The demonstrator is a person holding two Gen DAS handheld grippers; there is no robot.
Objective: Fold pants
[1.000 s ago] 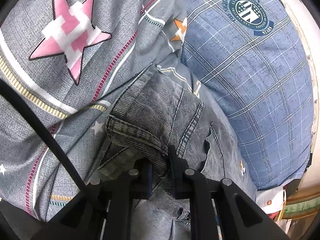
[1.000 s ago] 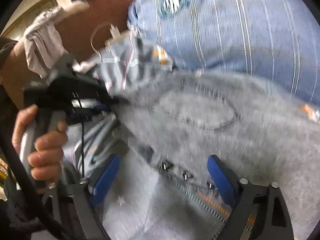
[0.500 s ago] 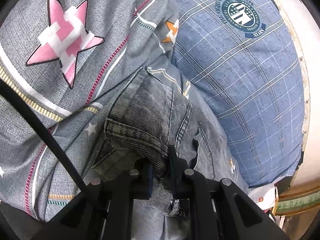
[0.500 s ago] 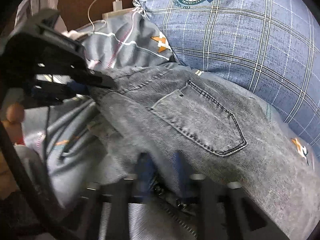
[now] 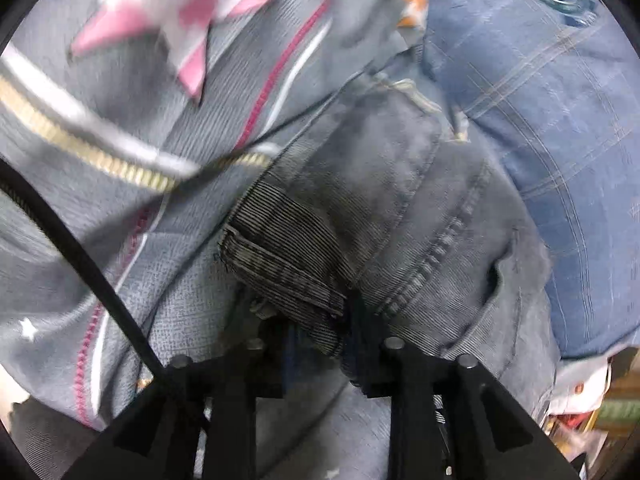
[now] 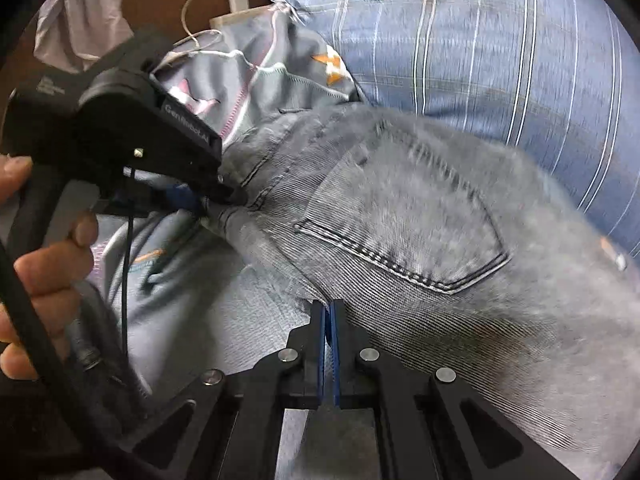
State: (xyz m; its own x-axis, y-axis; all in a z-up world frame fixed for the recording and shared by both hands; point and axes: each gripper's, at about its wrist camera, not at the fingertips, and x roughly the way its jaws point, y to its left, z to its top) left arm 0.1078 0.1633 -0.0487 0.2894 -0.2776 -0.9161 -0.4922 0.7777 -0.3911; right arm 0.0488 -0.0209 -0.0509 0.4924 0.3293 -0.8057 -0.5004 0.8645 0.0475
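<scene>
Bedding fills both views: a grey quilt point(image 5: 132, 184) with pink stars and stripes, and a blue plaid pillow point(image 6: 500, 52) at the far side of the bed. Pants point(image 6: 400, 224), grey denim, lie on the quilt against the pillow, back pocket up. Left claw point(image 5: 320, 344), its jaws opening, has the waistband fold between them; whether the pads press on it cannot be told. Right claw point(image 6: 328, 316), jaws closed nearly together, pinches the pants' near edge below the pocket. A hand point(image 6: 44, 264) grips the left claw's handle. A white charger point(image 6: 240, 10) and cable lie beyond the quilt.
</scene>
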